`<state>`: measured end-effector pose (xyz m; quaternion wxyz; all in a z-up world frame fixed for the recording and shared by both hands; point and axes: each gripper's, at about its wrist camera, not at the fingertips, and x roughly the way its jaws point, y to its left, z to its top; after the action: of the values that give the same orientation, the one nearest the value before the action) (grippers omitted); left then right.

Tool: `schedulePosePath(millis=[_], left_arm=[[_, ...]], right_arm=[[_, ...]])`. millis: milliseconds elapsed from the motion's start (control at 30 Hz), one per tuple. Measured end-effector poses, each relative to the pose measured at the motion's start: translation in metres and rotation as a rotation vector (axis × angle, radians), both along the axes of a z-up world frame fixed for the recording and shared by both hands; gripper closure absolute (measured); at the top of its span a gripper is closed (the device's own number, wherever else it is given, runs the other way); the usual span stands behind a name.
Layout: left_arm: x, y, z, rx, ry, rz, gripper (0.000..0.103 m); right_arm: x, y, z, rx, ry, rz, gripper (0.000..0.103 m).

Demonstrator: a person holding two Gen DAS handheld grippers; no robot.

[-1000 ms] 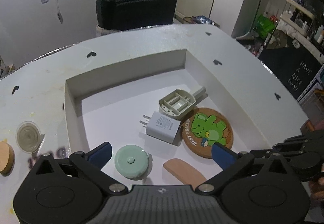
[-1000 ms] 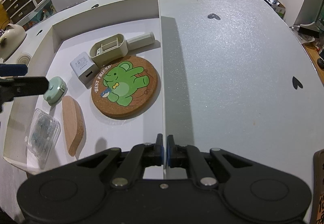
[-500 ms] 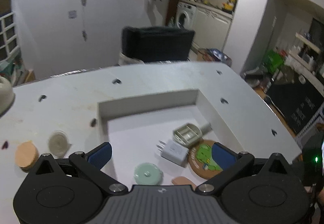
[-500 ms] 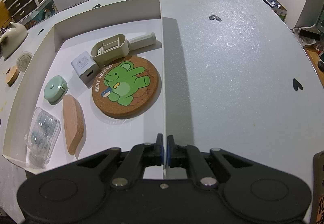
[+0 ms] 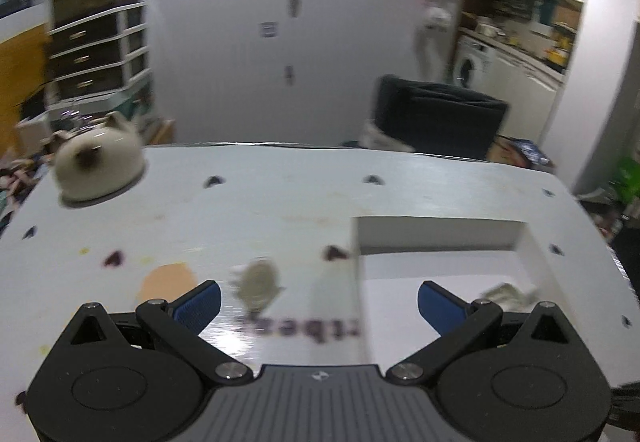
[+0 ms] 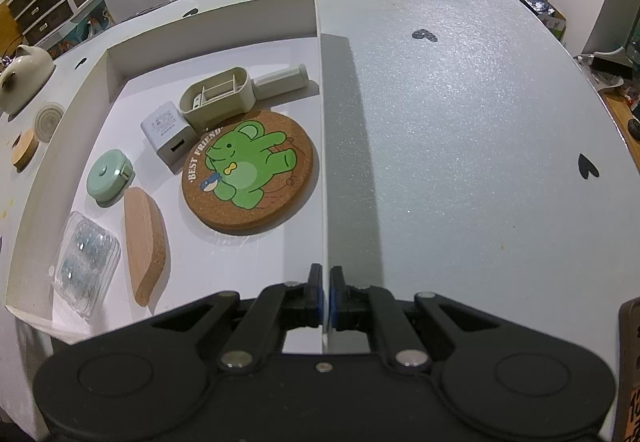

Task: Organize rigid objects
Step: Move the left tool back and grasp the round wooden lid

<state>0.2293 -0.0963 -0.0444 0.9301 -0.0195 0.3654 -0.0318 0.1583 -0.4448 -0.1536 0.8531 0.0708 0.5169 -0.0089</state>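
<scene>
**Readable lettering in view**

The round cork coaster (image 6: 250,174) in the white tray is showing "BEST FRIEND" curving along its edge at about nine to eleven o'clock. Blurred dark lettering on the counter (image 5: 298,325) is appearing upside down and is not reading clearly.

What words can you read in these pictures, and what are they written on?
"BEST FRIEND": on the round cork coaster with the green bear, inside the white box.
Small print on the white charger: too small to read.
Dark letters on the table near the left gripper: too blurred to read.
Writing on the brown thing at the right edge: cut off, unreadable.
</scene>
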Motion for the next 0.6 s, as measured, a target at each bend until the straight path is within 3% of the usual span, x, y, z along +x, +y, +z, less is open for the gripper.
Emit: schedulePosePath(millis=[300, 600], left_arm=[[0.015, 0.051, -0.037, 0.004, 0.031, 0.141, 0.0], [0.021, 0.082, -0.096, 0.018, 0.086, 0.179, 0.0]], right_arm=[[0.0, 0.0, 0.0, 0.001, 0.001, -0.003, 0.098], [0.0, 0.0, -0.001, 0.002, 0.004, -0.006, 0.098]])
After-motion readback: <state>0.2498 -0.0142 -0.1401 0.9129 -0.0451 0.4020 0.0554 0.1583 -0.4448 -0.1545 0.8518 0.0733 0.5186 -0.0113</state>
